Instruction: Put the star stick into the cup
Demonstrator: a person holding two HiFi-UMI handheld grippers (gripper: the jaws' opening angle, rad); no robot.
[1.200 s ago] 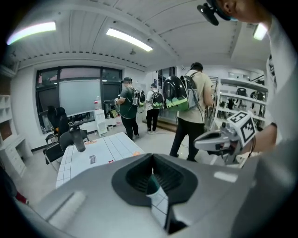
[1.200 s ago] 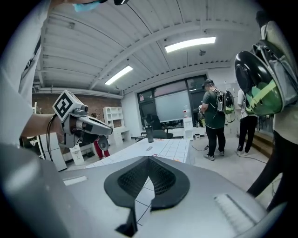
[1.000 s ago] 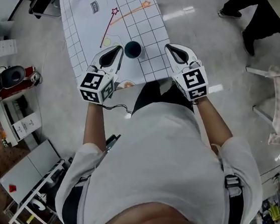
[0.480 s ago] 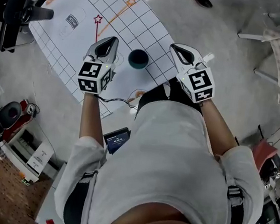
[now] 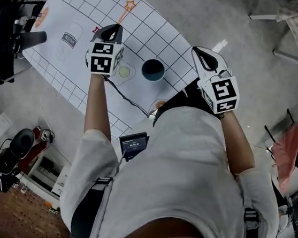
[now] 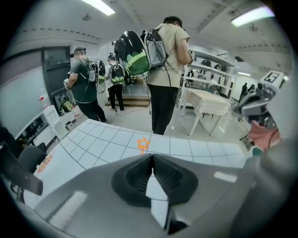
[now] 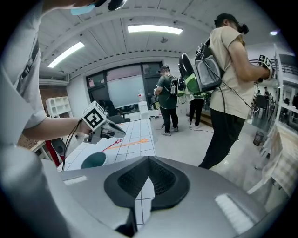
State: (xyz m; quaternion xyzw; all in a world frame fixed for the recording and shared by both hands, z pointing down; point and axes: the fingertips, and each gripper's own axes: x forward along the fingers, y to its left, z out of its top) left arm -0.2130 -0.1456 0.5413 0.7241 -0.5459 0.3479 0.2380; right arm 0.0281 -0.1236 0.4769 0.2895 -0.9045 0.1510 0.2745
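Note:
In the head view a dark teal cup (image 5: 153,69) stands on the white grid mat (image 5: 149,29). An orange star stick (image 5: 128,6) lies at the far side. A red star stick (image 5: 97,29) lies beside it, mostly hidden by my left gripper (image 5: 113,27), which hovers shut and empty just left of the cup. My right gripper (image 5: 199,50) is shut and empty off the table's right edge. The left gripper view has the orange star (image 6: 143,145) just beyond the shut left gripper (image 6: 152,155). The right gripper (image 7: 149,159) view takes in the cup (image 7: 93,160), the red star stick (image 7: 113,142) and the left gripper (image 7: 113,131).
A printed can outline (image 5: 70,39) and a green circle (image 5: 124,72) mark the mat. A black stand (image 5: 11,34) sits off the table's left end. Several people with backpacks (image 6: 160,69) stand beyond the table, by a white table (image 6: 207,102).
My left gripper has reached forward from the near table edge to above the red star stick, left of the cup. The right gripper has stayed by the table's right edge.

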